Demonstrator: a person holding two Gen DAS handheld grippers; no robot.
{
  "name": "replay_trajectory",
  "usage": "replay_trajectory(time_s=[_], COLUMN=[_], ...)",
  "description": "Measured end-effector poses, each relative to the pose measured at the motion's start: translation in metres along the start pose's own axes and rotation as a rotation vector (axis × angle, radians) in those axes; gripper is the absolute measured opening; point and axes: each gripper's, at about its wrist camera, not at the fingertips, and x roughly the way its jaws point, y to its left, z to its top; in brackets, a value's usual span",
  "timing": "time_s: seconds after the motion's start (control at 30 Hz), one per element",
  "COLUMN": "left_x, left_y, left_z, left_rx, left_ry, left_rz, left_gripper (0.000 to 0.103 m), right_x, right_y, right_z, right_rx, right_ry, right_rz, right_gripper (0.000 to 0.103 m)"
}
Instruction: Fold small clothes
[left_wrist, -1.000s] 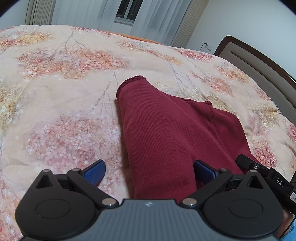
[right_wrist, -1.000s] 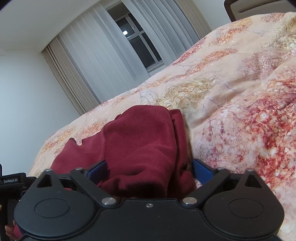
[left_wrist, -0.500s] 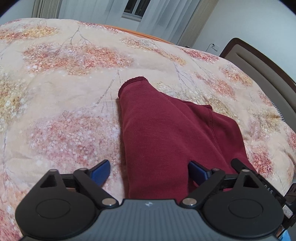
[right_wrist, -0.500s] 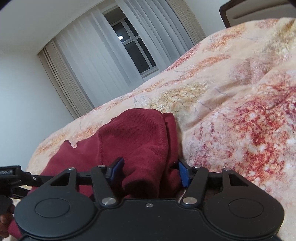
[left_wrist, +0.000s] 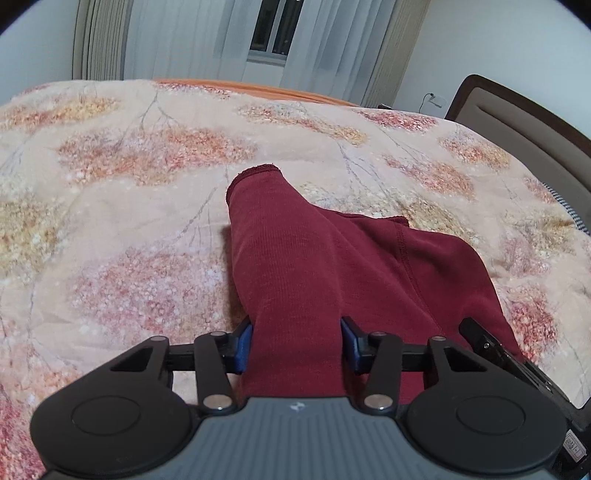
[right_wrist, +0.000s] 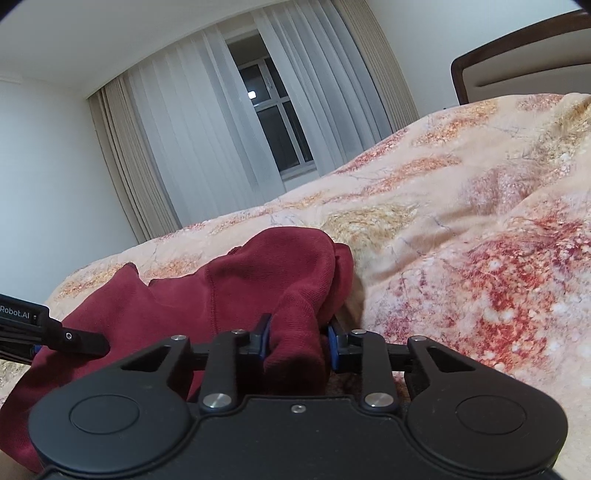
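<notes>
Change: both sets of jaws, wide apart a second ago, have since closed in on the cloth.
Garment: dark red garment (left_wrist: 317, 266) lies on the bedspread, one ribbed limb stretched toward the window.
Left gripper (left_wrist: 296, 343): clenched on that limb's near end.
Right gripper (right_wrist: 297, 341): clenched on a bunched fold.
Surface: floral bedspread (left_wrist: 122, 229), peach with red sprays.
Room: headboard (left_wrist: 517, 122), curtains (right_wrist: 207, 147), dark window (right_wrist: 275, 114).
Hidden: garment type unclear, possibly trousers; near edge is covered by the gripper bodies.
</notes>
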Motion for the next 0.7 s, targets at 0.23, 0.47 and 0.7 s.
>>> replay_trajectory(time_s=[0.23,0.47,0.7], left_x=[-0.009,-0.019,-0.032], left_y=[-0.008,-0.013,-0.005], left_z=[-0.001,0.007,0.014], left_rx=[0.033,0.054,0.034], left_ry=[-0.016,-0.029,-0.040], left_rz=[0.010,-0.001,-0.039], left_gripper=[0.045,0.038,0.035], right_x=[-0.010,-0.025,-0.031], right_y=[0.012,0.043,0.079], right_z=[0.000,0.017,0.032], right_rx=[-0.067,-0.222,-0.314], right_ry=[-0.049,-0.081,-0.115], right_rz=[-0.014,0.005,0.058], right_gripper=[0.026,0.024,0.024])
